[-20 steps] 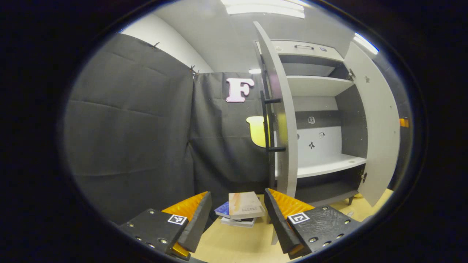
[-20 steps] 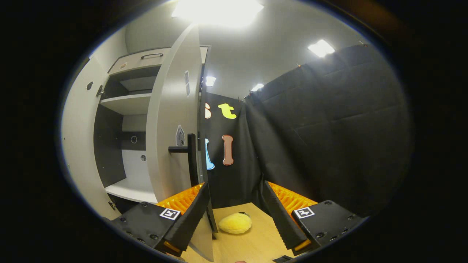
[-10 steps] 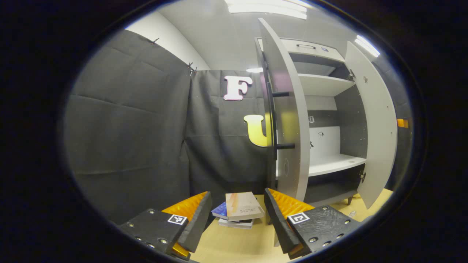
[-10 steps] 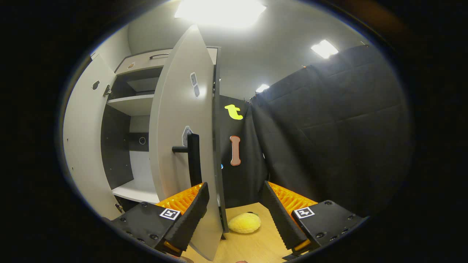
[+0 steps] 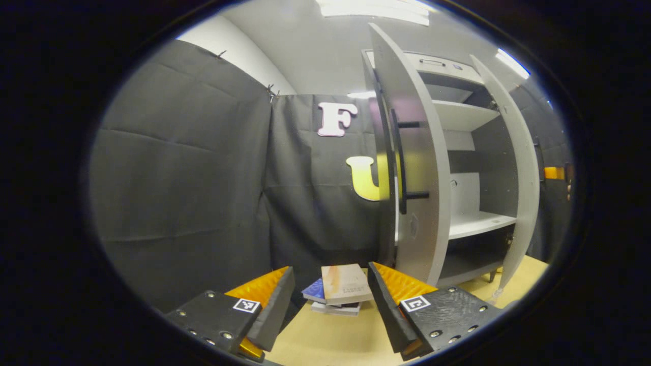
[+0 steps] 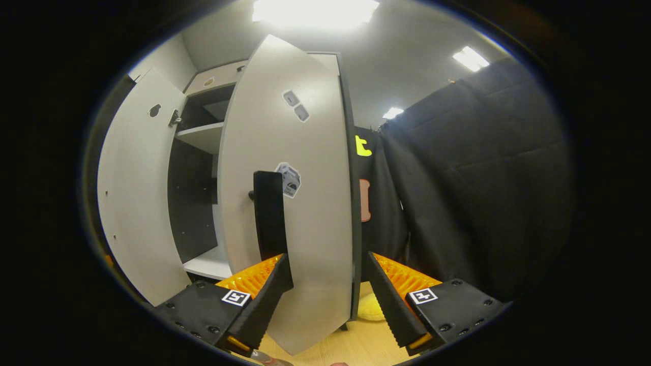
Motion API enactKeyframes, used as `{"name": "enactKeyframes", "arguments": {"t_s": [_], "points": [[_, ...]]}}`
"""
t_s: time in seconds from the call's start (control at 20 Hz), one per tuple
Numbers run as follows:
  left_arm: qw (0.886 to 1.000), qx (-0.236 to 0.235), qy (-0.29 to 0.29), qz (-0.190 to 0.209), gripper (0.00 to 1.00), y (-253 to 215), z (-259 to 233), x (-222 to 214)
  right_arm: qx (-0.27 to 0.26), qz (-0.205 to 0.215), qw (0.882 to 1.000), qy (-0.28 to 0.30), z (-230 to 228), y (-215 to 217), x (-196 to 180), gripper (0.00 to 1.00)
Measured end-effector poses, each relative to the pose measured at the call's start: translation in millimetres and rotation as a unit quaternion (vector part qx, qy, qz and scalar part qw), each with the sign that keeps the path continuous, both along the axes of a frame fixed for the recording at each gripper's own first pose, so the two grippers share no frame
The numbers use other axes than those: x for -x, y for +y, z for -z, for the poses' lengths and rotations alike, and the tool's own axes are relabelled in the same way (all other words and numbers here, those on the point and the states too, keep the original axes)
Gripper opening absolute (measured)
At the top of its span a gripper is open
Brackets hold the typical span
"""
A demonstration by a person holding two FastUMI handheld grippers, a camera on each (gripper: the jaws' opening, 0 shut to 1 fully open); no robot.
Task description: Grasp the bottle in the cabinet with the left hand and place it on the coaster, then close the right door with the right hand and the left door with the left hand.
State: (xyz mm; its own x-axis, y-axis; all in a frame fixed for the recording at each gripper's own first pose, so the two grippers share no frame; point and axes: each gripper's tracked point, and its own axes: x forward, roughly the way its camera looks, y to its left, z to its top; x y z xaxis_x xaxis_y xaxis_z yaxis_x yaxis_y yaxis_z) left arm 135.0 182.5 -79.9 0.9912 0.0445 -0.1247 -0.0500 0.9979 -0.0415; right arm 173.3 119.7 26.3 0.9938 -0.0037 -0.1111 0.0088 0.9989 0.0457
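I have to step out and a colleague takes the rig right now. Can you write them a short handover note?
Left gripper: open, holding nothing, pointing at a stack of books on the table, beside the left door.
Right gripper: open, at the face of the right door, beside its black handle.
Cabinet shelves in sight hold no bottle; bottle and coaster are out of sight here, so check that placement.
Both doors part-way shut, neither closed.
Left: finish the right door, then close the left.

Stack of books on wooden table; yellow plush behind.
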Motion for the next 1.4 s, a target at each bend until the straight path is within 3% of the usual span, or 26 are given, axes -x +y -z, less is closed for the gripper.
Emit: {"name": "enactKeyframes", "arguments": {"t_s": [0.25,0.65,1.1,1.4], "points": [[1.000,-0.004,0.012,-0.007,0.84,4,9,9,0.000,-0.021,1.000,0.012,7,22,-13,0.97],[1.000,0.016,0.010,0.009,0.84,-5,-7,10,0.002,-0.045,0.999,0.019,12,22,-9,0.98],[0.999,0.042,-0.025,-0.011,0.84,1,-72,-58,0.045,-0.012,0.999,0.001,9,-37,28,0.98],[0.999,0.013,-0.050,-0.014,0.84,-21,-100,-61,0.045,0.017,0.999,0.000,10,-82,45,0.98]]}}
